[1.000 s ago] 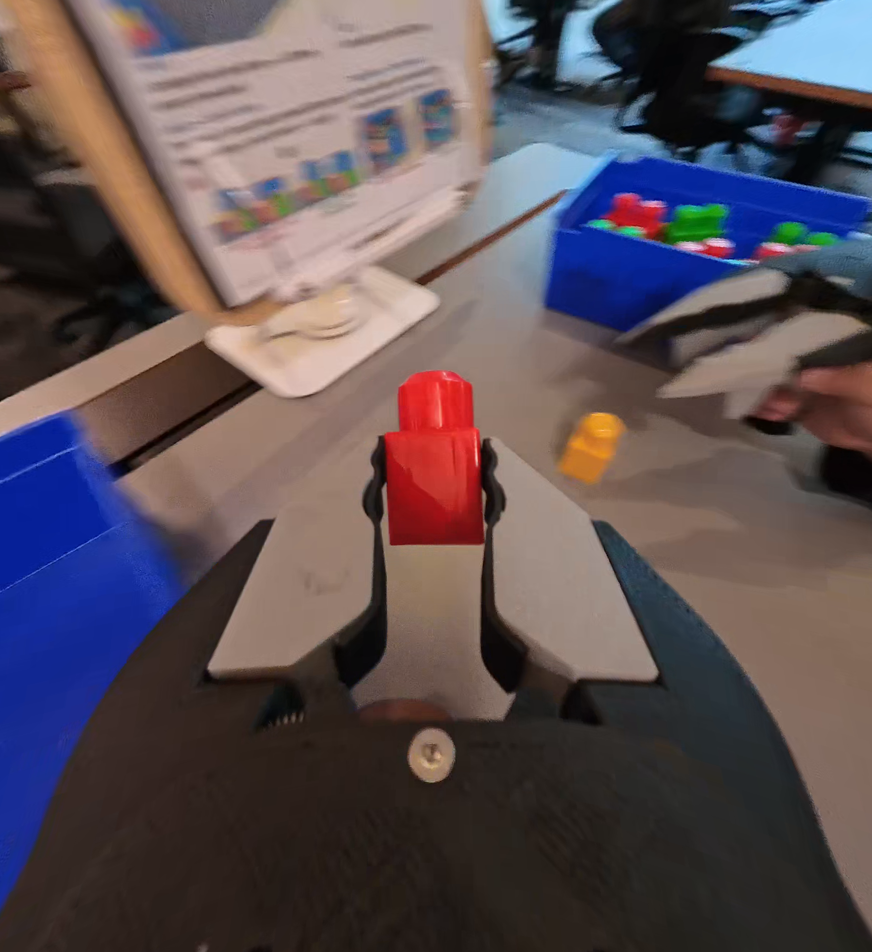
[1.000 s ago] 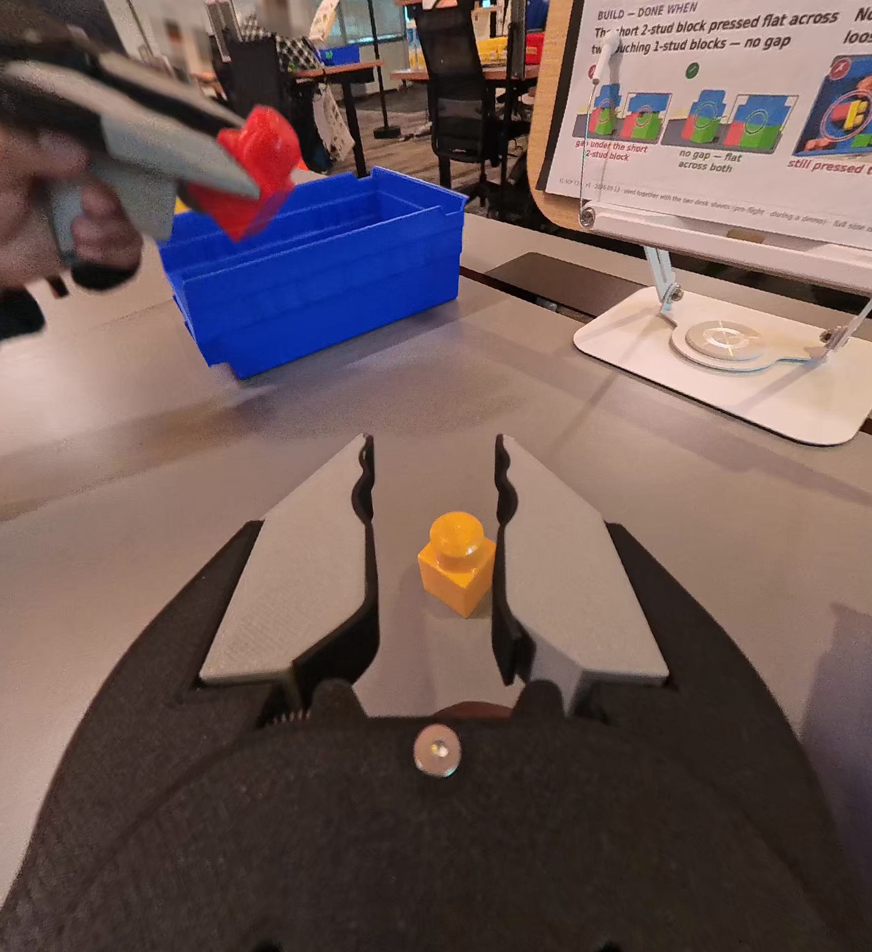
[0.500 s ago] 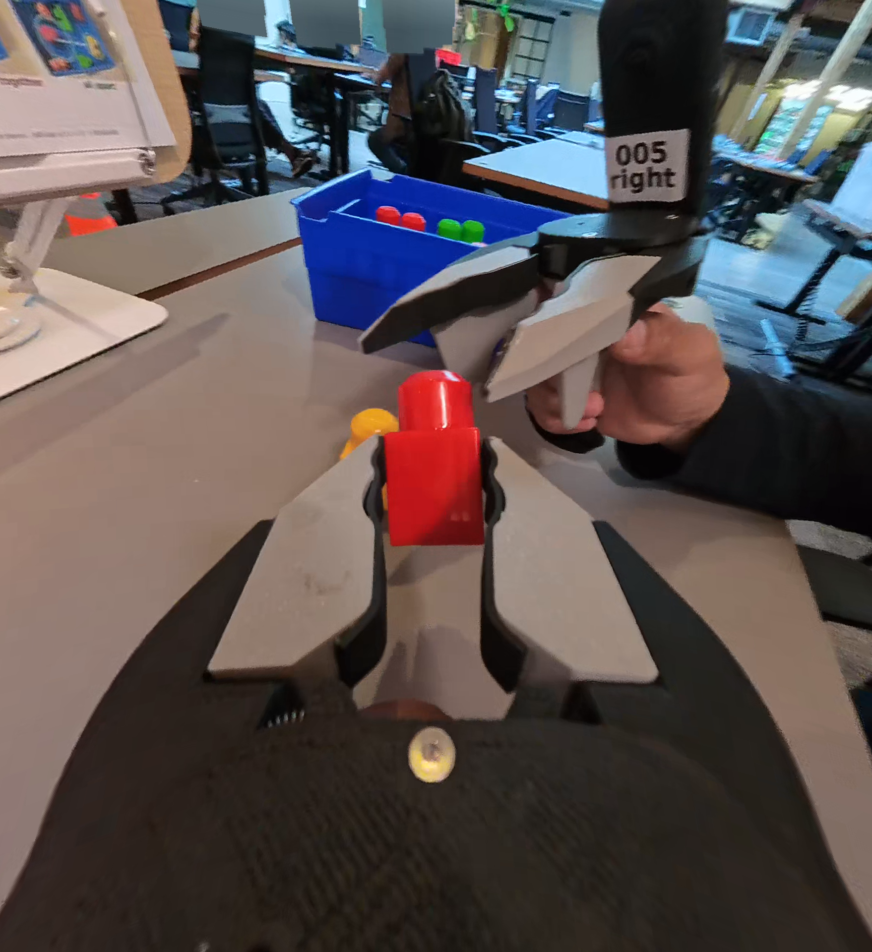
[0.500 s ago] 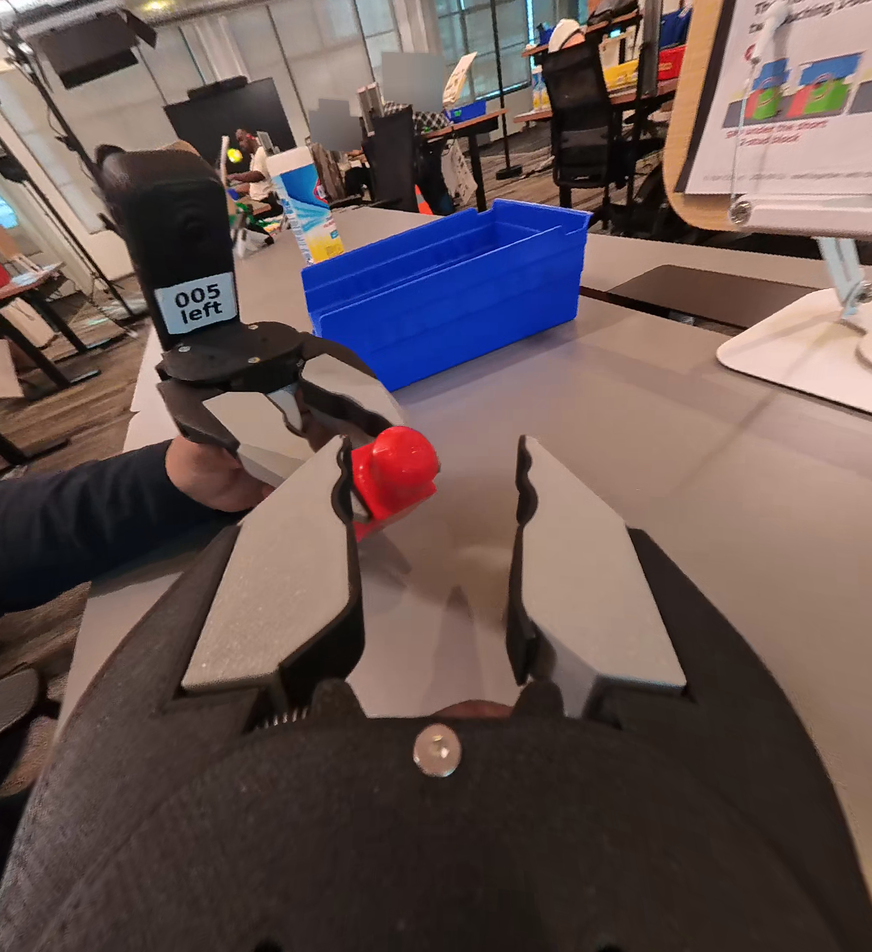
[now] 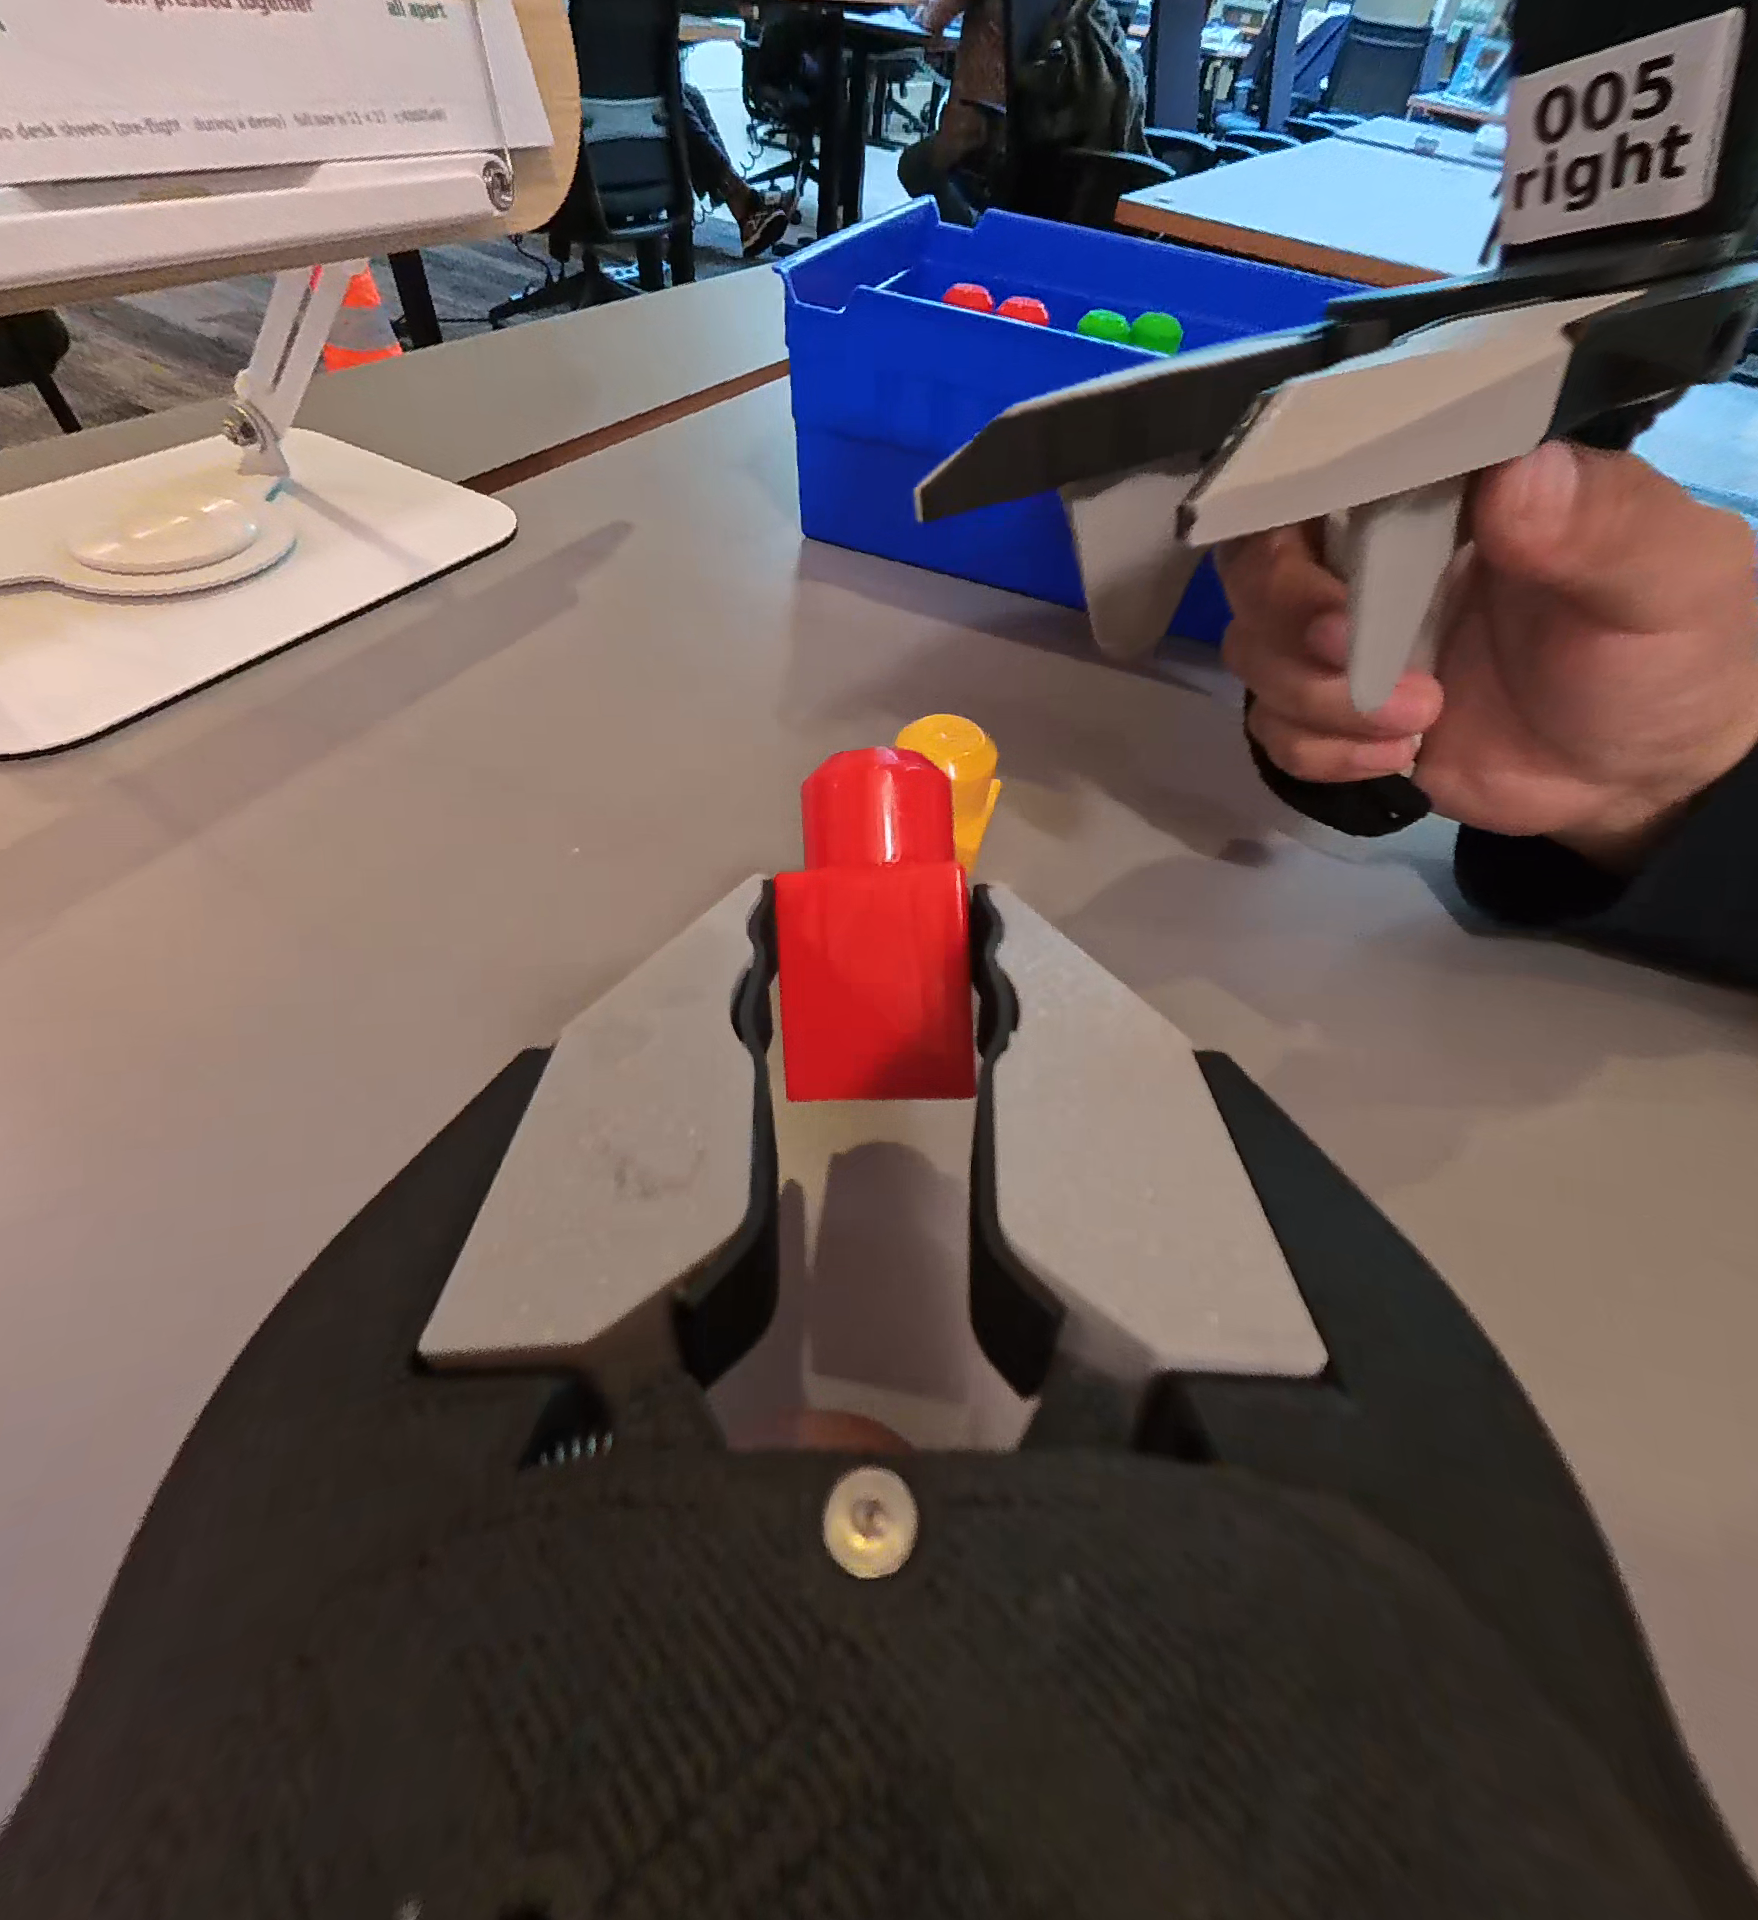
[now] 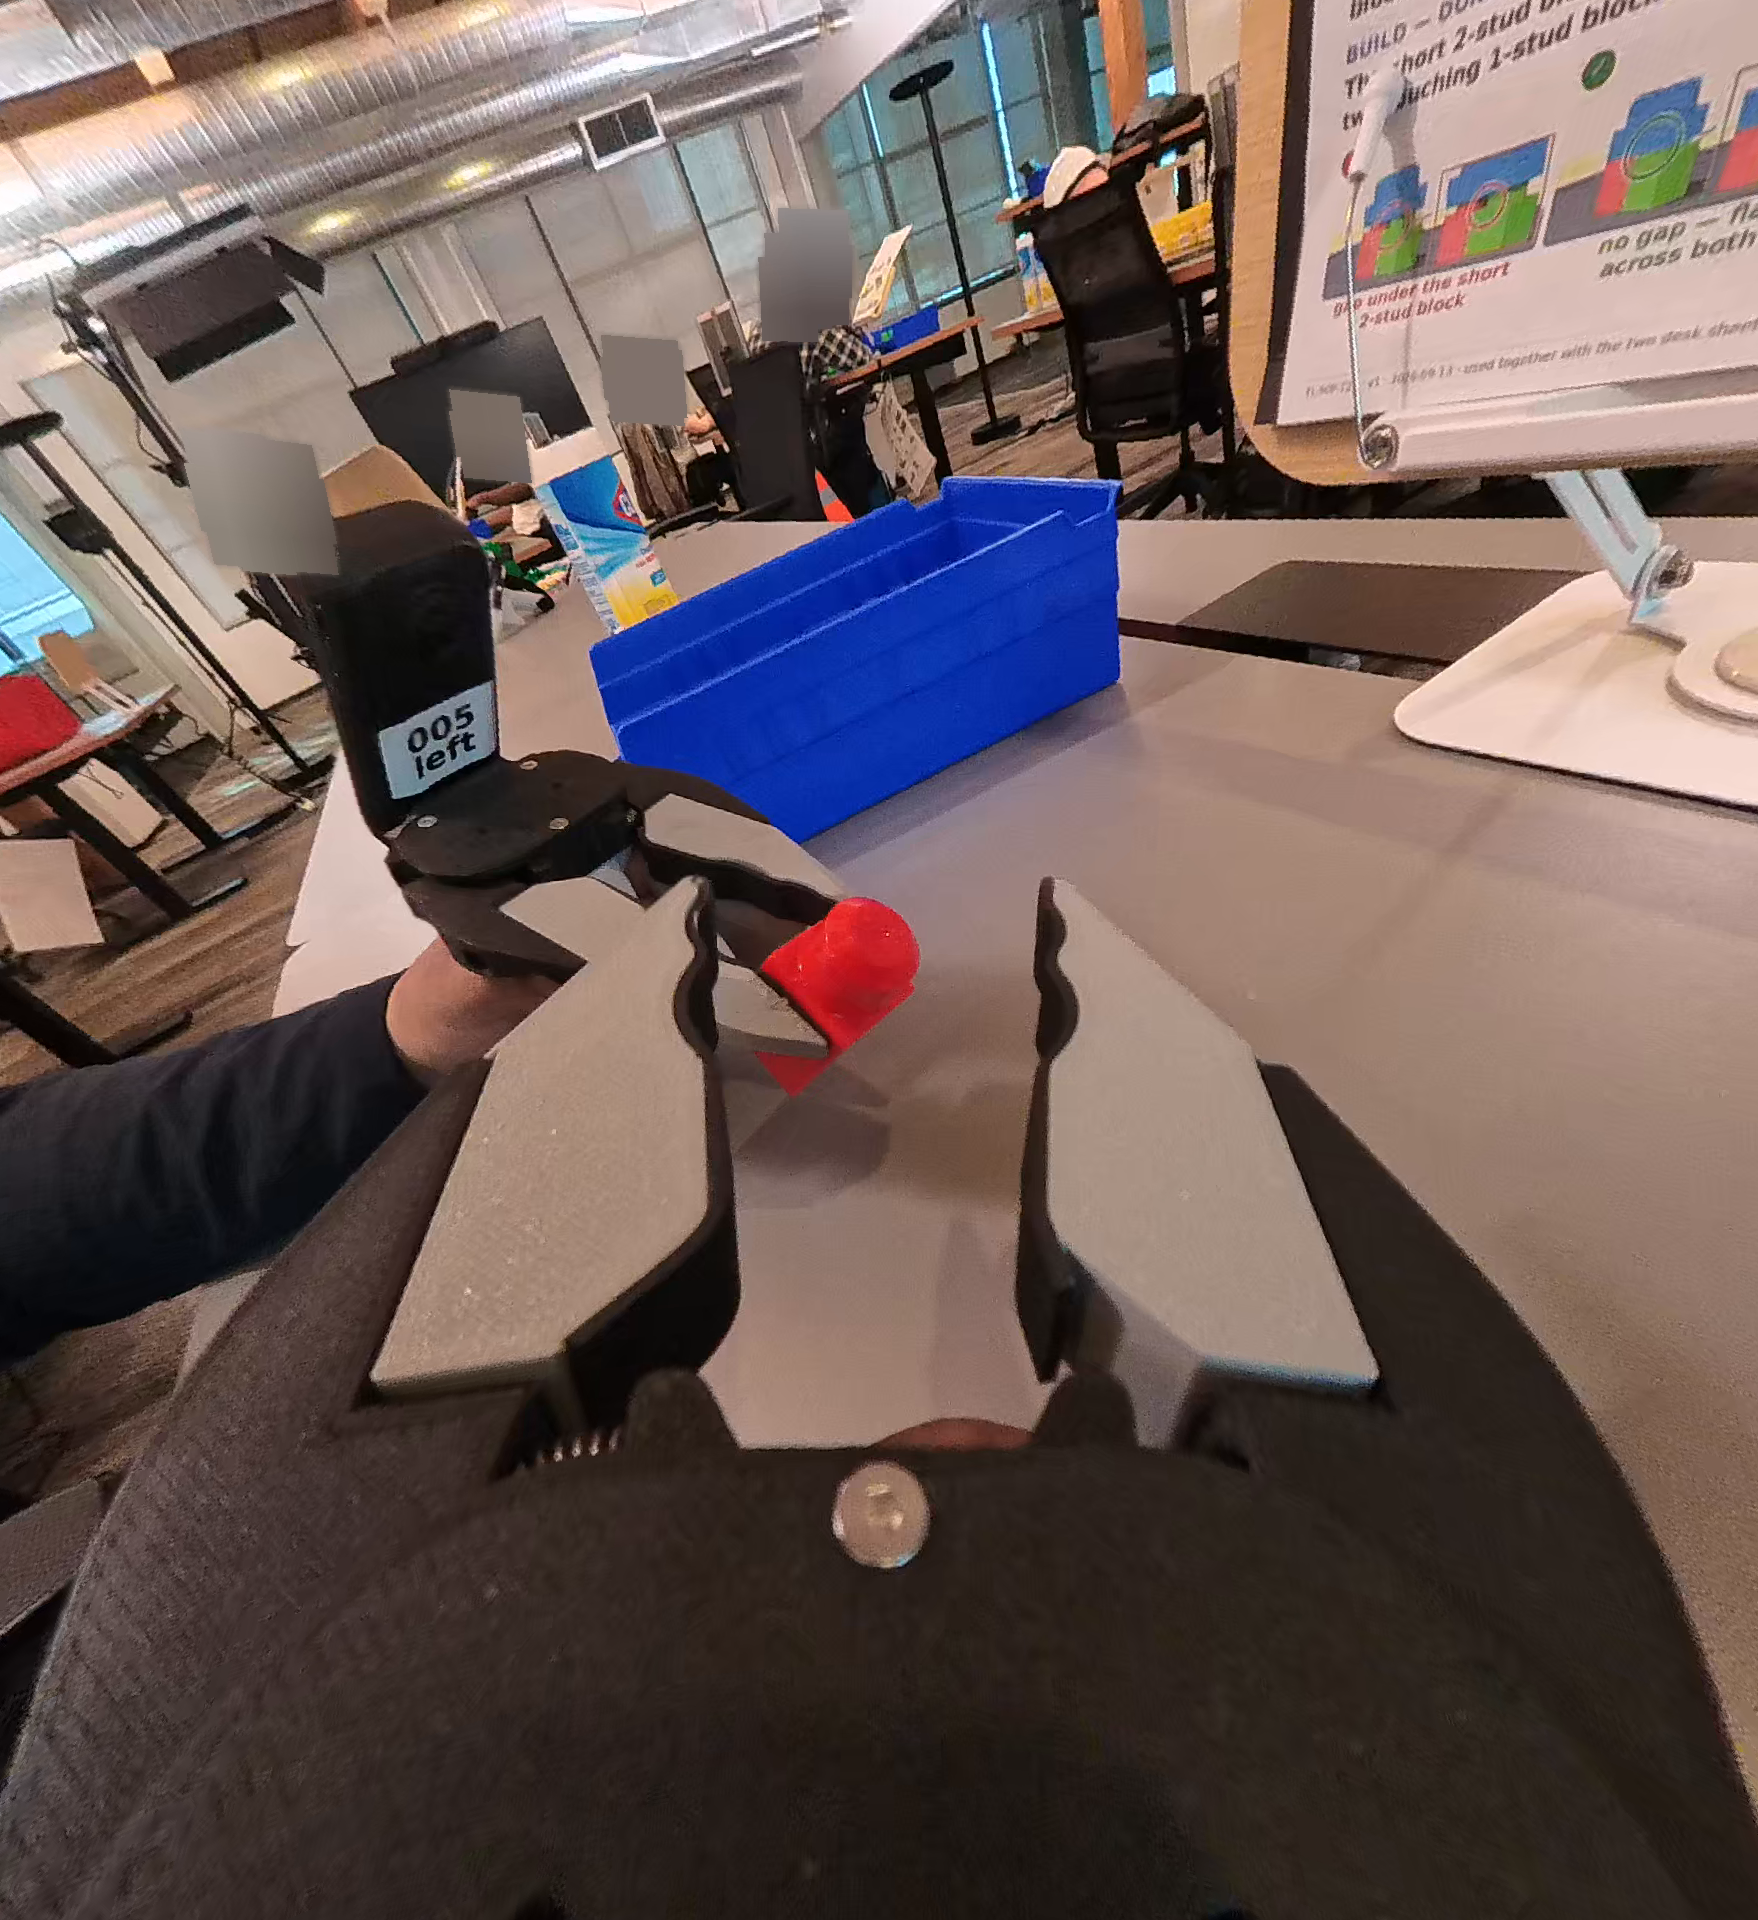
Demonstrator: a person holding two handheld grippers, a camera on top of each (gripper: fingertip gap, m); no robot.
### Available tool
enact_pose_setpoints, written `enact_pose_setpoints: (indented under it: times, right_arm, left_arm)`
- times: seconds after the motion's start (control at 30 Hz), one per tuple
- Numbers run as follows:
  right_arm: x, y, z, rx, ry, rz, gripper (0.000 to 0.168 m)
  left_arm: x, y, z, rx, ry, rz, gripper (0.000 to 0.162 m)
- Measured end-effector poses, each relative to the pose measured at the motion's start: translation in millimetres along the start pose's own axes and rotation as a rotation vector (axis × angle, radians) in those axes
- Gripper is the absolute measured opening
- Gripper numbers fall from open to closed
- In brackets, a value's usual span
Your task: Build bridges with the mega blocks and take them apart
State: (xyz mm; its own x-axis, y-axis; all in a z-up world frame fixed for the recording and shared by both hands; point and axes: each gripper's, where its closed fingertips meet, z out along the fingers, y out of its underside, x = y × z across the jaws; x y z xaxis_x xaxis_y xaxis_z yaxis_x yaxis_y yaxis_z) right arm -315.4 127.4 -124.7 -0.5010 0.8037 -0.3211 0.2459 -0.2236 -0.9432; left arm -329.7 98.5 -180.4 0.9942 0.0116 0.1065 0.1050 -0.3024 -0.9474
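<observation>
The left gripper [image 5: 873, 935] has its jaws pinched on a red one-stud block [image 5: 873, 977], gripping its flat sides with the stud pointing forward past the tips, low over the grey tabletop [image 5: 335, 935]. A yellow block [image 5: 958, 774] stands just behind it. The right gripper [image 6: 875, 966] hangs above with jaws spread and empty. Two blue bins [image 5: 896, 457] [image 6: 854, 675] sit farther back.

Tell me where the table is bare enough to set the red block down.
Bare grey table lies left of the red block, between the left gripper and the white stand base. Another free patch is right of the block, before the sleeve. Crowded: just ahead, where the yellow block stands, the open right gripper above it, and the blue bin behind.
</observation>
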Motion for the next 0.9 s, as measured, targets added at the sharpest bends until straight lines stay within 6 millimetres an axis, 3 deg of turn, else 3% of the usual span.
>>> enact_pose_setpoints:
  times: [0.2, 0.5, 0.7, 0.8, 0.9]
  right_arm:
    - [-3, 1, 0, -0.001, 0.041, -0.111, 0.06]
    - [-22, 8, 3, 0.003, 0.043, -0.223, 0.065]
    - [-32, 3, 2, 0.04, -0.041, -0.151, 0.07]
    - [-25, -9, -5, 0.103, -0.024, -0.128, 0.071]
    - [-16, -8, -8, 0.095, 0.009, -0.115, 0.071]
  left_arm:
    - [3, 0, 2, -0.01, -0.028, 0.021, 0.035]
    - [28, -4, 4, 0.027, 0.041, 0.017, 0.034]
    - [41, -6, 2, 0.041, 0.115, 0.019, 0.034]
    - [38, -11, 0, 0.083, 0.118, -0.01, 0.034]
    - [30, -7, 0, 0.068, 0.122, -0.088, 0.035]
